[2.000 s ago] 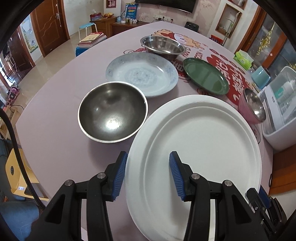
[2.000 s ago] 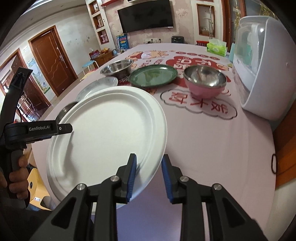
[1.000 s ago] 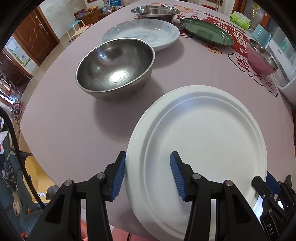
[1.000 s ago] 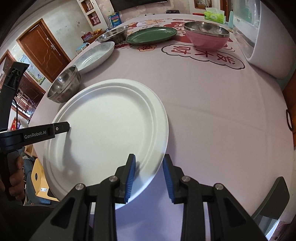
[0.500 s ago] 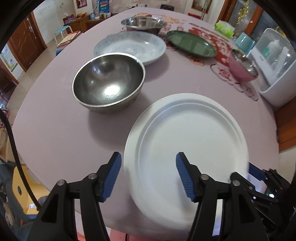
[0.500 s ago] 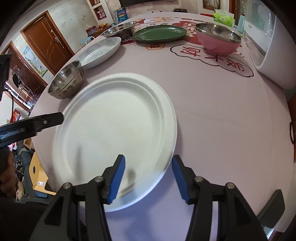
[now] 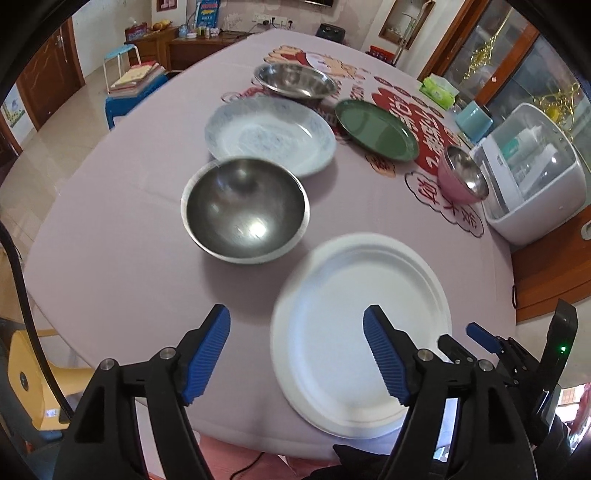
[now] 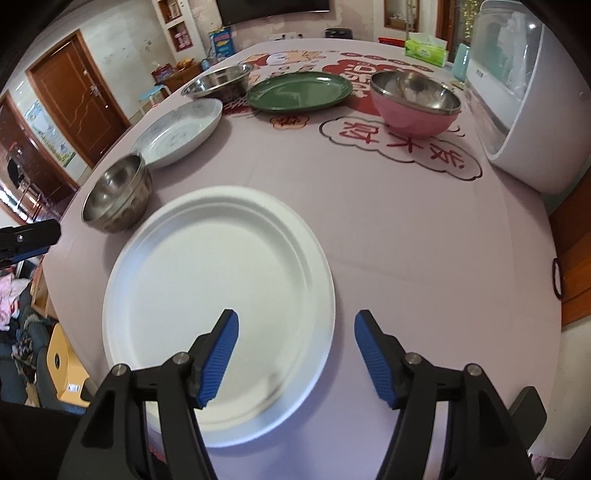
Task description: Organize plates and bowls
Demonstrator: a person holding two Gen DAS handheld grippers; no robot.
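Your white plate (image 8: 218,291) lies flat, face up, steel bowl (image 8: 116,194) at its ten o'clock; left gripper (image 7: 297,354) and right gripper (image 8: 295,356) have just been opening, jaws apart, holding nothing.

A home dining room: round clothed table (image 7: 110,229), wall television (image 8: 273,7), wooden doors (image 8: 81,96)

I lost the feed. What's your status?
Both grippers, left and right, just opened, empty. White plate flat on table. Nothing in the way.
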